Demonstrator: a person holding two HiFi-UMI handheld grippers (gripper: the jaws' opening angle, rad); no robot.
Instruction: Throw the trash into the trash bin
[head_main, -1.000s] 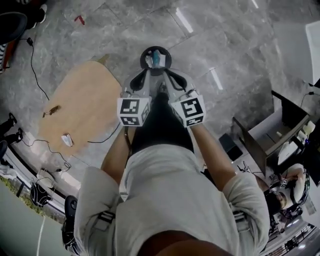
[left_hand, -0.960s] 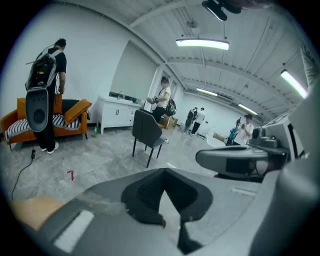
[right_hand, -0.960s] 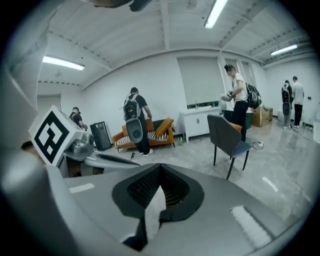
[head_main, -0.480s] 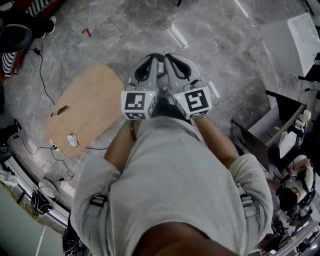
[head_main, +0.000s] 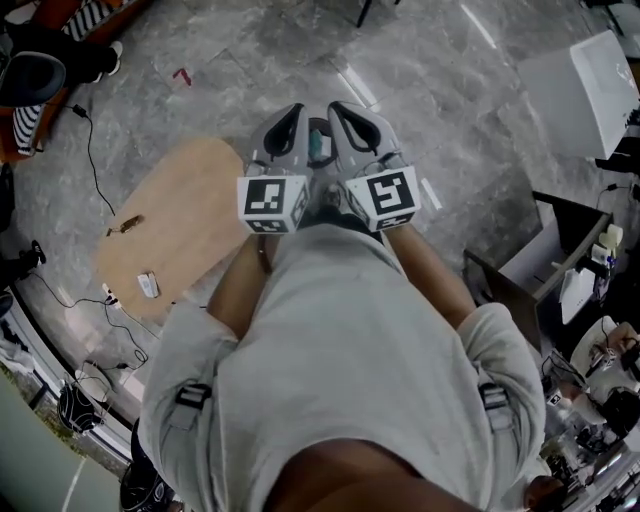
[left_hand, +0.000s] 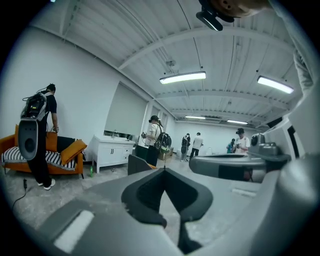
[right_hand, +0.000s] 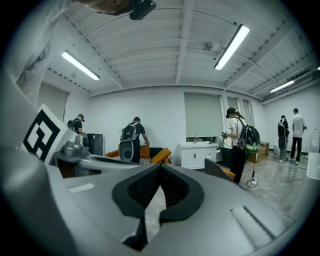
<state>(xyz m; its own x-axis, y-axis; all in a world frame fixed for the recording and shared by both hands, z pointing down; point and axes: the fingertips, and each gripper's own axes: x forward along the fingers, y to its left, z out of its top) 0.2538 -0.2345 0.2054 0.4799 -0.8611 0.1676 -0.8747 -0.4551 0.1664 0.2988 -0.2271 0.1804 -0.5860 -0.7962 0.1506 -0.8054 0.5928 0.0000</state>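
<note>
In the head view my left gripper and right gripper are held up side by side, almost touching, in front of the person's chest. Between them shows a sliver of the round dark trash bin on the floor, with something teal inside. The left gripper view has its jaws shut tip to tip with nothing between them. The right gripper is also shut and empty. Both point nearly level across the room. A small brown scrap and a white scrap lie on the wooden table at left.
A black cable runs over the grey stone floor beside the table, and a red scrap lies farther off. A white unit and a dark desk stand at right. Several people, an orange sofa and a white cabinet are across the room.
Both grippers have risen together and now point nearly level. The bin, in plain sight ahead of them a second ago, is mostly hidden behind them.
</note>
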